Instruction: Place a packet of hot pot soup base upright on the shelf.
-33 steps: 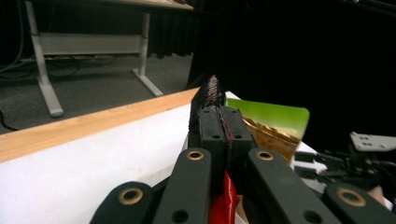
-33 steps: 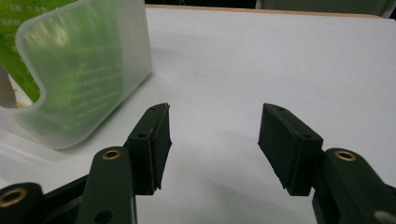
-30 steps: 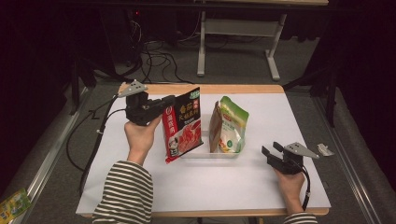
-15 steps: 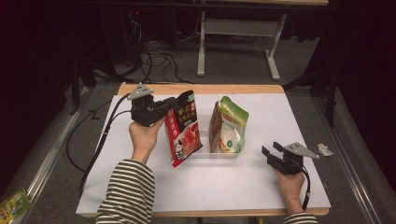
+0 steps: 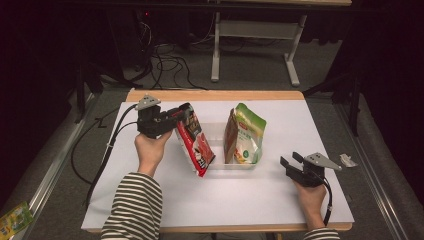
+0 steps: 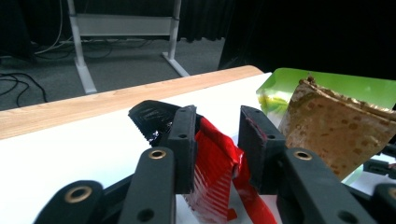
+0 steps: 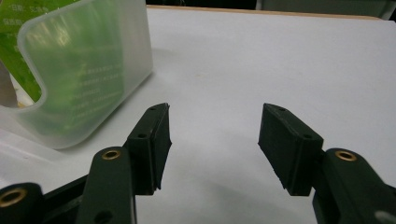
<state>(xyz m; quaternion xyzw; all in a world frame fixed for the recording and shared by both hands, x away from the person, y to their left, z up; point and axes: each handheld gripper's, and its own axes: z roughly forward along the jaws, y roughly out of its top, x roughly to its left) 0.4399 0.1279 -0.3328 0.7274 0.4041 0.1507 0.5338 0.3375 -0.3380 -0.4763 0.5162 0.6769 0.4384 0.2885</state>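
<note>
Red snack bag [image 5: 196, 145] leans tilted at left end of clear tray [image 5: 220, 162], bottom corner over tray edge, top still between left gripper [image 5: 181, 116] jaws. Jaws have just been opening; in left gripper view one pad near bag, other apart from it. Left forearm in striped sleeve [image 5: 134, 207] reaches forward, gripper level, pointing right. Green bag [image 5: 246, 134] upright in tray. Right gripper [image 5: 289, 162] rests on white table [image 5: 250, 200], jaws spread, empty.

The left gripper [image 5: 184, 116] has come down a little with the red pouch [image 5: 196, 145], whose lower end now sits inside the clear tray [image 5: 220, 165]. Its jaws have just been opening: the pouch's black top edge stands between them, against the left pad (the right pad [image 6: 254, 140] stands clear of it).
</note>
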